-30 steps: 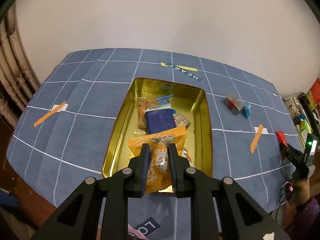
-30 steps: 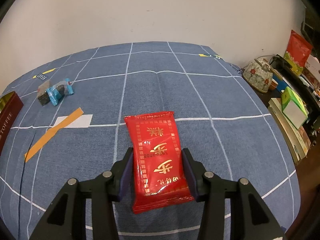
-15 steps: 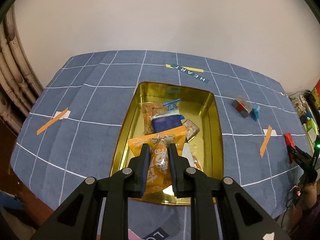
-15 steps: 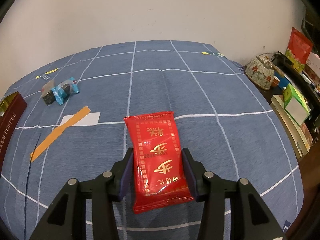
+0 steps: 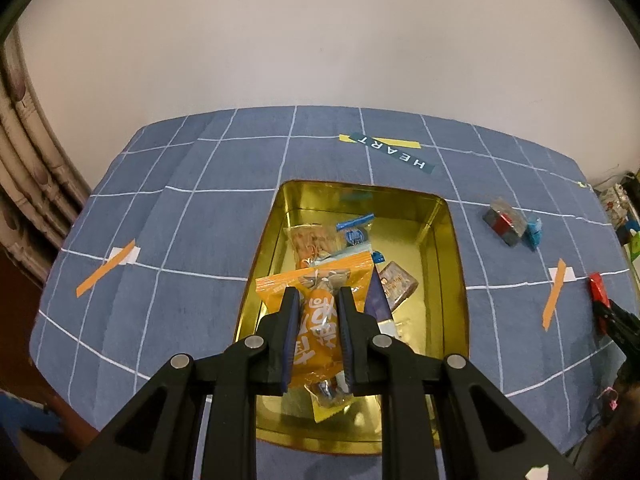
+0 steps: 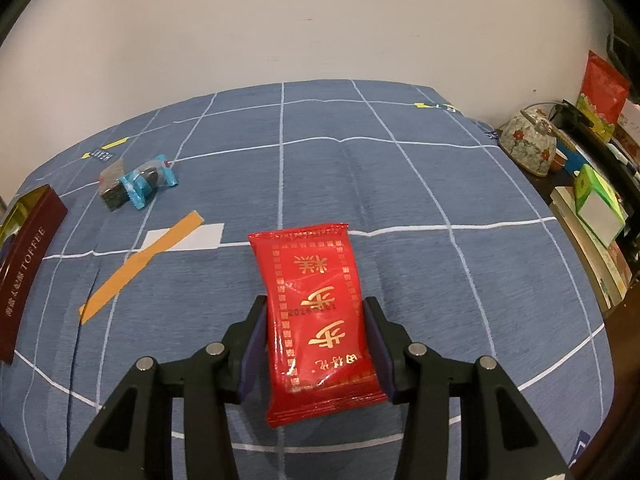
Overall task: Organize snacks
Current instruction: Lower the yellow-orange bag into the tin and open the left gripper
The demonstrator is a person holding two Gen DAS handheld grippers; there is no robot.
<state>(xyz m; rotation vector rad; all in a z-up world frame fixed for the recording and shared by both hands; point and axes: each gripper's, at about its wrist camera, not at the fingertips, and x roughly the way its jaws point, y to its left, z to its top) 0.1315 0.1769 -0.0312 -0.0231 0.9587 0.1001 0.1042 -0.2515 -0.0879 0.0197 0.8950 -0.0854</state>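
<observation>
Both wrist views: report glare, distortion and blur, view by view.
Left wrist view: fisheye bends the tablecloth grid, dark vignette in the corners; the gold tin mirrors the snacks and shines; the orange packet in the left gripper is sharp. Right wrist view: same curvature; soft sheen on the red packet in the right gripper; no motion blur.

Orange snack packet [image 5: 320, 320] hides packets beneath in gold tin [image 5: 448, 264]; toffee box [image 6: 28, 264] cut off.
</observation>
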